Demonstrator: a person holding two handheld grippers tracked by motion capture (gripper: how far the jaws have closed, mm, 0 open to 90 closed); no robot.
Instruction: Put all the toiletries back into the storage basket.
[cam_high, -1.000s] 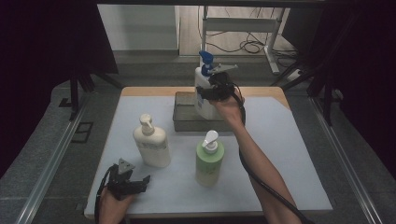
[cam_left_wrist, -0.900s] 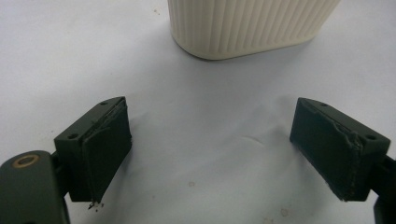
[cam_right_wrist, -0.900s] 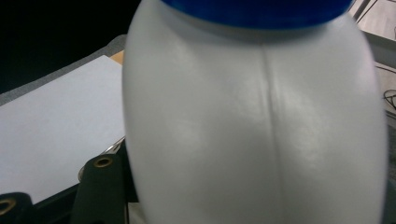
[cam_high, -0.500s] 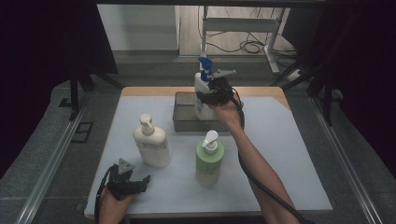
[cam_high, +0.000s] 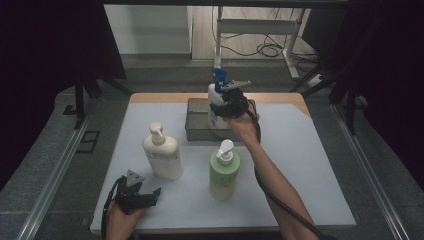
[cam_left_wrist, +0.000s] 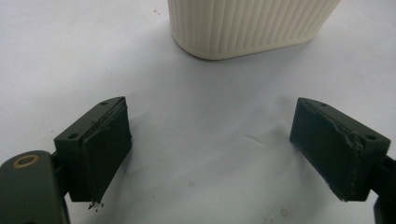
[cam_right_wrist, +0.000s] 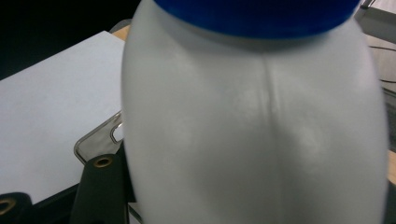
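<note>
My right gripper is clamped around the white bottle with the blue cap, holding it upright over the metal tray at the table's far side. My left gripper rests spread wide on the white table cover, near the cream bottle.

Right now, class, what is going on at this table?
A person works two hand-held tongs over a white mat. The right tongs are shut on a white bottle with a blue pump top, holding it over a metal tray at the far side. The left tongs sit open near the table's front edge, holding nothing. A cream pump bottle and a green pump bottle stand upright on the mat, apart from each other.
</note>
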